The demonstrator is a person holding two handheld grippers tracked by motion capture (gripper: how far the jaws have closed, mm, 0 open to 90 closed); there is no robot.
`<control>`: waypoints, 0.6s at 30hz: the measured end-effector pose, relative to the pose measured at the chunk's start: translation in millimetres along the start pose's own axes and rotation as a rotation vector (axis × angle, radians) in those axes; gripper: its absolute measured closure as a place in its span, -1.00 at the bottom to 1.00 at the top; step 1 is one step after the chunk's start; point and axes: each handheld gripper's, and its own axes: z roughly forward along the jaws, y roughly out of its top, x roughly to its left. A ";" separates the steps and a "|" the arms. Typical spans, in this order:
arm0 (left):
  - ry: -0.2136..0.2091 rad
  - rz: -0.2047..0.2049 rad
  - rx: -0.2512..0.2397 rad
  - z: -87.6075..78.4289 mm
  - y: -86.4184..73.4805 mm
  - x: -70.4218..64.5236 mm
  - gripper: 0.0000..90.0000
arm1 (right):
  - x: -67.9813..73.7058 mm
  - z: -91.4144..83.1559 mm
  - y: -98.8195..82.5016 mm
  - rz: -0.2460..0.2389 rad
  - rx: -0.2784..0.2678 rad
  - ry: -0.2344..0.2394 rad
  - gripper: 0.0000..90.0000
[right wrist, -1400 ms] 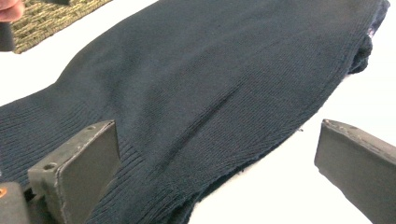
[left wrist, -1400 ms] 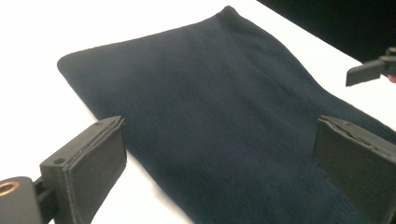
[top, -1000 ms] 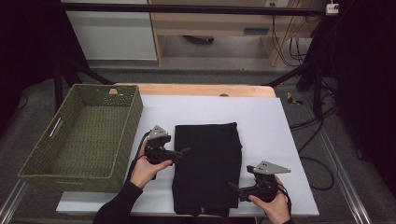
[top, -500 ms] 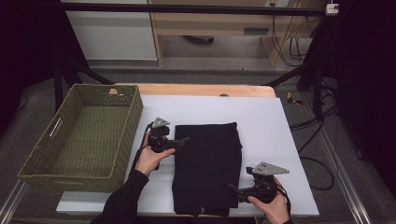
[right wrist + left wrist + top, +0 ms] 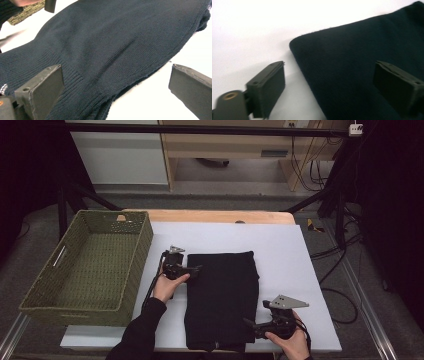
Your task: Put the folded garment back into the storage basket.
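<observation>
High view: green wicker basket (image 5: 90,265) empty

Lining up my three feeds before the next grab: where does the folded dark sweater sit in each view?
High view: folded dark sweater lies mid-table on the white sheet, right of the green basket.
Left gripper view: its far-left corner covers the right half, between the open jaws.
Right gripper view: its ribbed hem and body stretch from lower left to upper right.
Shared landmark: the white sheet bordering the sweater's edge.
</observation>
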 end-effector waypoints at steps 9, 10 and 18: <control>-0.012 0.002 0.029 8.5 -0.2 -1.4 -0.46 | 0.6 0.9 -0.3 -0.004 0.005 0.004 -0.99; -0.007 0.006 0.022 11.1 1.0 -1.6 -0.43 | 1.6 0.8 -0.1 -0.002 0.006 0.005 -0.99; -0.097 -0.053 0.002 14.7 -1.0 -2.7 -0.02 | 1.5 1.1 0.5 -0.008 0.002 0.008 -0.99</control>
